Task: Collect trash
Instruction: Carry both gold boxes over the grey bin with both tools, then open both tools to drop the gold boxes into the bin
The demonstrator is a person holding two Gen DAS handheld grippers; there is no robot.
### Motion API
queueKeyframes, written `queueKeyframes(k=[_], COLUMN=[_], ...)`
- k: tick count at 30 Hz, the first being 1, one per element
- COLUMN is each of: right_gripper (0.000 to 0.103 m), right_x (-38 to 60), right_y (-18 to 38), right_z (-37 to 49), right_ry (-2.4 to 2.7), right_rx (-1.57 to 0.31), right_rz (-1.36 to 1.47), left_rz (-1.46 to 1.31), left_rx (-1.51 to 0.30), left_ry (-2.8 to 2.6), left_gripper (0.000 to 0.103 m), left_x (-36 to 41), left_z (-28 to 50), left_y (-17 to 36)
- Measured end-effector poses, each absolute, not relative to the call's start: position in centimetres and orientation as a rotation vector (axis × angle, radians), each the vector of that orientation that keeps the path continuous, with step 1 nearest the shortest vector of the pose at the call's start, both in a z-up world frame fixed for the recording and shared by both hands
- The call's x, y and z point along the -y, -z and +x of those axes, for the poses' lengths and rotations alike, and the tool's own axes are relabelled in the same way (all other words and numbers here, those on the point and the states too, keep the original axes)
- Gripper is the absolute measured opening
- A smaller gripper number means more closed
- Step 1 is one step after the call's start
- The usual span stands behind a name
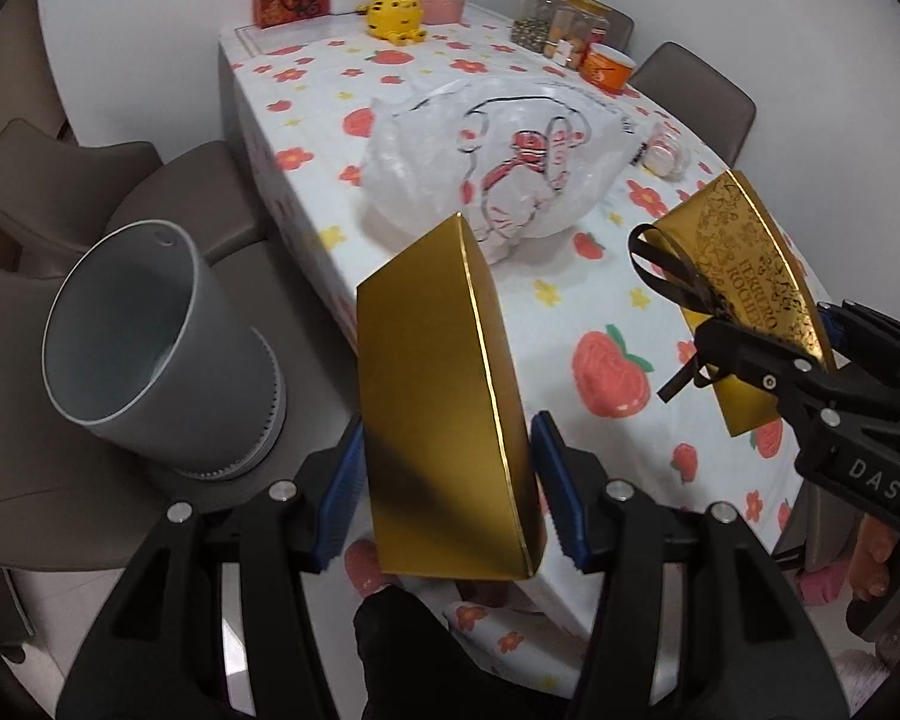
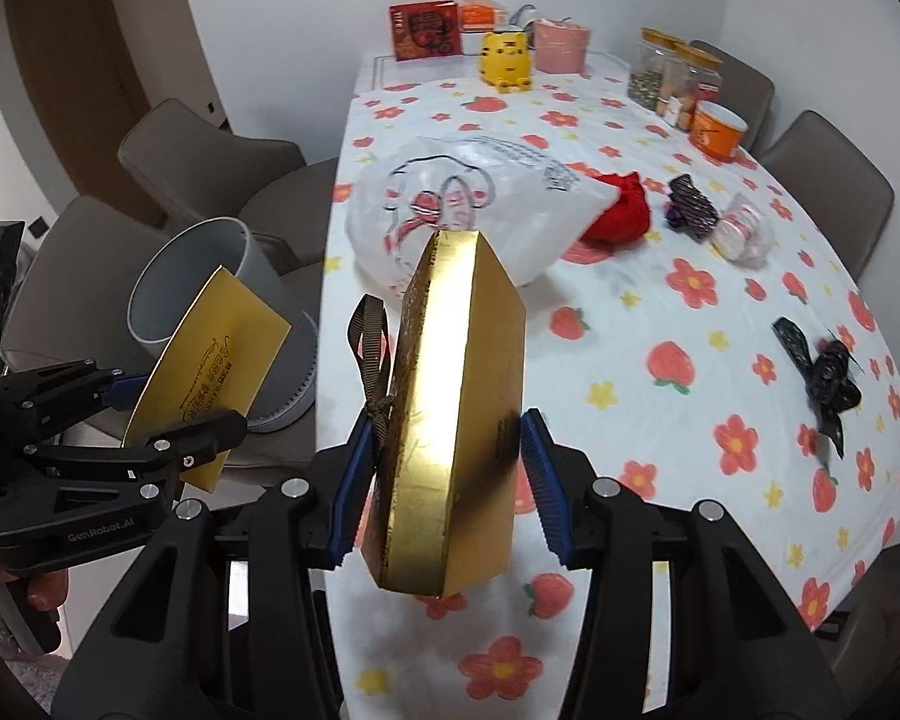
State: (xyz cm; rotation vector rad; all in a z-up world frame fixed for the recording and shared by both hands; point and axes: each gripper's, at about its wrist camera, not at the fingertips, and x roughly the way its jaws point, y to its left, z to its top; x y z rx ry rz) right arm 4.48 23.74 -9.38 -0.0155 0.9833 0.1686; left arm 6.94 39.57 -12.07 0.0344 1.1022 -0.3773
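Nearest the lens, the left gripper (image 1: 447, 480) clamps a plain gold box (image 1: 444, 396) between its blue pads, held up off the table. To its left, a grey bin (image 1: 150, 348) stands on a chair seat with its mouth clear. To the right, the right gripper (image 2: 444, 480) grips a gold chocolate box lid (image 2: 450, 420) with a brown ribbon (image 2: 372, 354), also aloft above the flowered tablecloth (image 2: 720, 312). This looks like the carry step: both pieces seem bound for the bin. Next, each needs swinging over the rim before the jaws let go.
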Motion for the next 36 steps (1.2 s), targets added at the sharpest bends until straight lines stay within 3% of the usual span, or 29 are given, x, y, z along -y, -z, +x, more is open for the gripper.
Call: queueKeyframes(k=[20,25,30,36], right_gripper=[0.047,0.048,0.058,0.06], right_x=[-48.4,-52.3,-54.1,-54.7], right_y=[9.9,10.7,11.3,11.3], right_z=[16.7,19.6,21.2,22.1], right_ry=[-0.382,-0.415,-0.419,-0.412], right_rx=[-1.0,-1.025,-1.041,-1.048], right_rz=[-0.053,-0.077,-0.118,-0.144], left_rz=[0.004,-0.014,-0.039,-0.051], left_rx=[-1.068,-1.067,-1.068,-1.075], left_ry=[0.225,0.218,0.22,0.233], left_gripper=[0.054,0.054,0.054,0.054], left_x=[-63.5,-66.3,-67.7,-68.3], left_z=[16.3,17.5,18.5,19.4], left_y=[10.5,10.7,11.2,11.8])
